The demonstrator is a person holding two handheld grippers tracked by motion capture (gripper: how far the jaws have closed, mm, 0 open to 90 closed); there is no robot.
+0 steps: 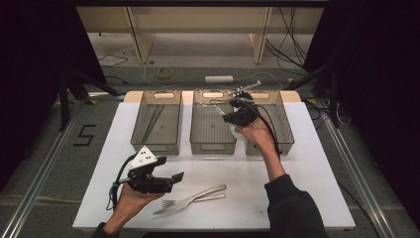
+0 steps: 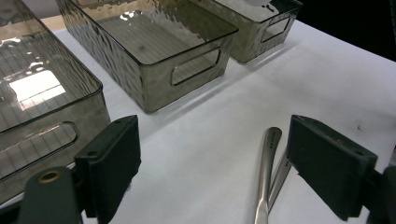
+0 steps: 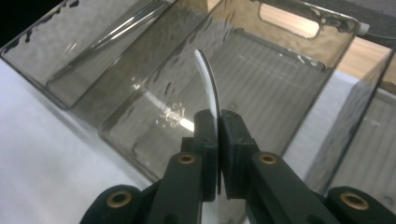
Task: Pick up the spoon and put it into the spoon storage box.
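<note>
Two metal forks lie together on the white table top near its front edge; their handles show between my left gripper's jaws. My left gripper is open, held just left of the forks and a little above the table, and nothing is in it. My right gripper is shut on a thin, curved metal utensil, seen edge-on. It hovers over the right side of the middle bin.
Three smoky translucent bins stand in a row at the back of the table. The left bin holds a few long thin pieces. The right bin is partly behind the right hand. Cables lie on the floor beyond the table.
</note>
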